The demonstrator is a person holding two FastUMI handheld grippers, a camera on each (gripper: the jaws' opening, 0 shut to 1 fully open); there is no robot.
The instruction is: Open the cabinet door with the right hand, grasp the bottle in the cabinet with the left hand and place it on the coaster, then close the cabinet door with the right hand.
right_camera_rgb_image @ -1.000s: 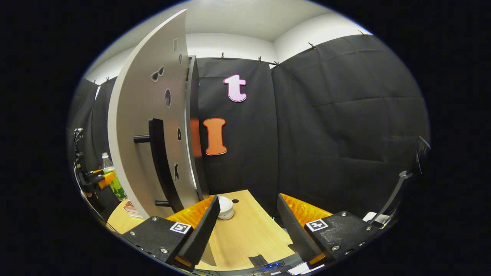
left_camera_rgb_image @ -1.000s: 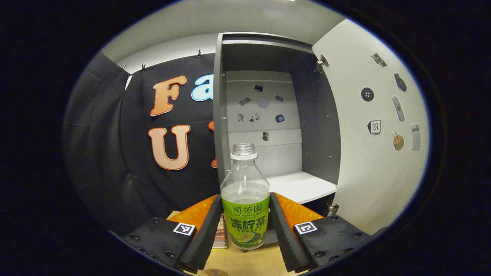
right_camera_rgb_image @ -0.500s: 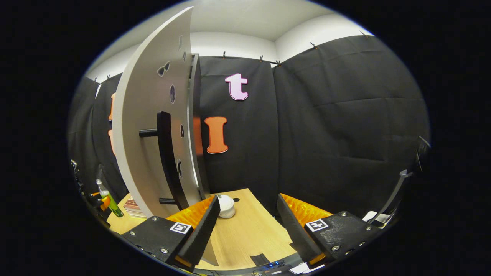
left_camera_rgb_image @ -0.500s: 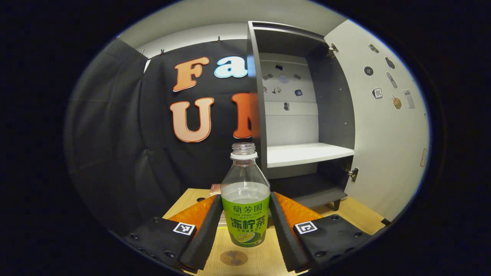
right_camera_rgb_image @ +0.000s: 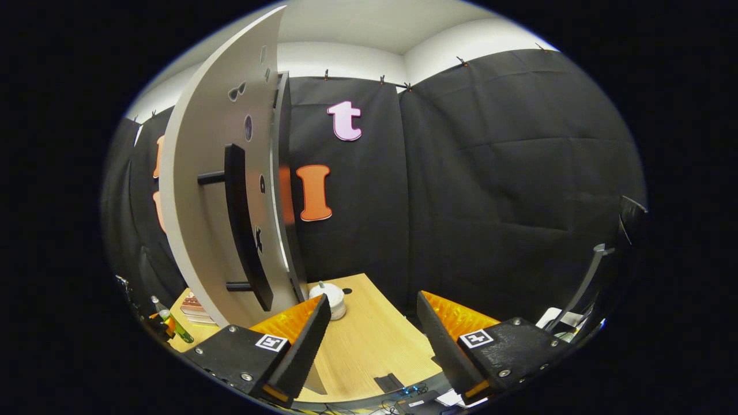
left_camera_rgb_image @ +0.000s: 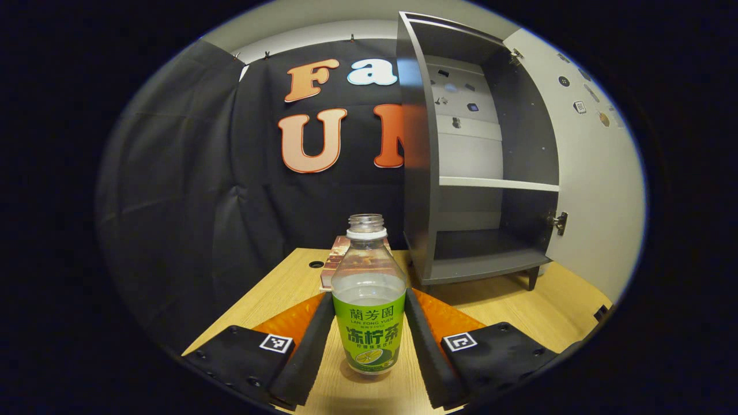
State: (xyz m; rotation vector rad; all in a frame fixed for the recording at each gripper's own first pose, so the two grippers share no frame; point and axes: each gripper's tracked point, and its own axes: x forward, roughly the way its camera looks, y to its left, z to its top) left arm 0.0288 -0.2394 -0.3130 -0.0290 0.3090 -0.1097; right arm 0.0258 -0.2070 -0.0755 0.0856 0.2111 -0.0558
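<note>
bottle (left_camera_rgb_image: 369,300) between left gripper (left_camera_rgb_image: 369,346) fingers (left_camera_rgb_image: 308,346)

The left gripper (left_camera_rgb_image: 369,346) has two long fingers faced with black ribbed foam pads (left_camera_rgb_image: 311,340), backed by orange plastic with a diamond texture. Each finger sits on a black plate studded with small screws and bearing a square black-and-white marker. The right gripper (right_camera_rgb_image: 372,340) is built the same: black pads, orange backs, screwed plates, markers.

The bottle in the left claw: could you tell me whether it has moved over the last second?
Yes. The bottle, gripped by the left claw, has come down and away from the cabinet, now low over the table.
</note>
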